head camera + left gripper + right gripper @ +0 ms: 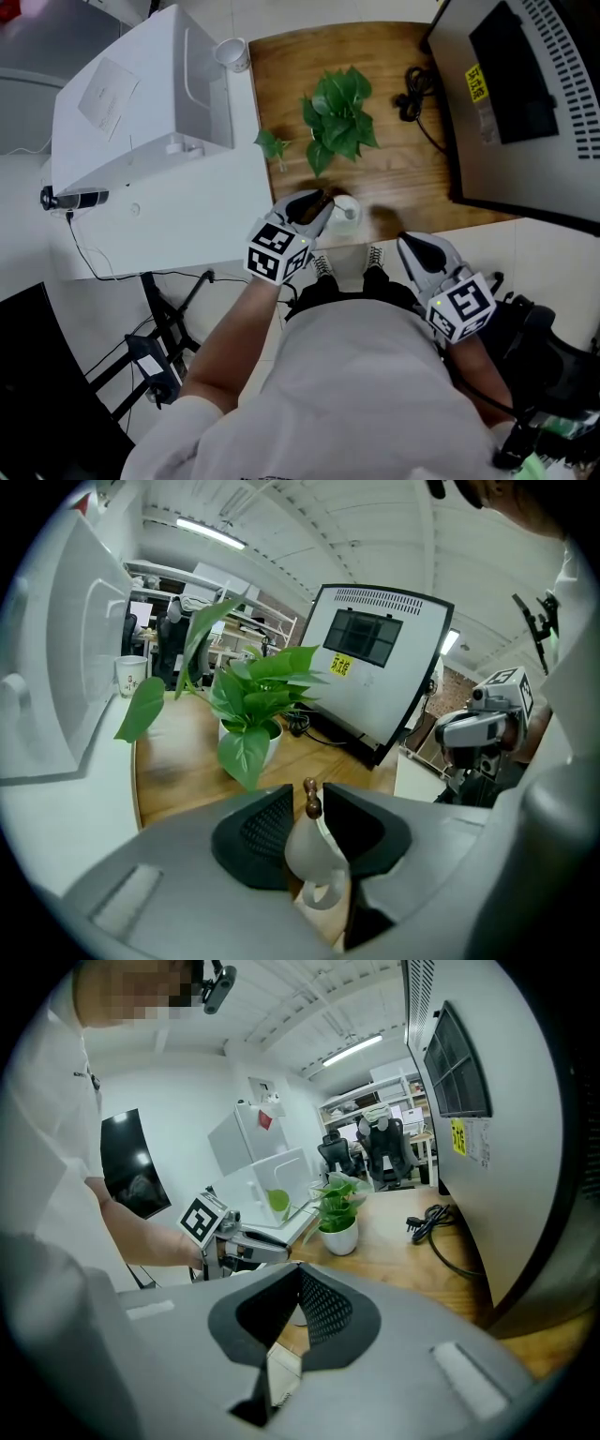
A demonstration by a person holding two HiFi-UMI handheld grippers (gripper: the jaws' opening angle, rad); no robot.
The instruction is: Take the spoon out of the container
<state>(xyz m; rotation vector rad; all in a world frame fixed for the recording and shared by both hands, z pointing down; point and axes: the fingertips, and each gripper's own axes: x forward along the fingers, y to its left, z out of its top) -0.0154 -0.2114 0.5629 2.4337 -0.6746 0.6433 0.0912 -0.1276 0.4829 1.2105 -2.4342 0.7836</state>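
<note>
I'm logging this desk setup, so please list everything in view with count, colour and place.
table: one, brown wood, centre of the head view
cup: one, white, with handle, at the table's near edge
spoon: one, brown handle, standing in the cup
potted plant: one, green leaves in a white pot, mid-table
paper cup: one, white, far-left table corner
cable: one, black, coiled beside the grey unit
grey unit: one, grey with dark panel, at the table's right
white box: one, white, left of the table
left gripper: one, grey, jaws apart around the cup
right gripper: one, grey, jaws apart, empty
shirt: one, white, on the person, bottom of the head view
</note>
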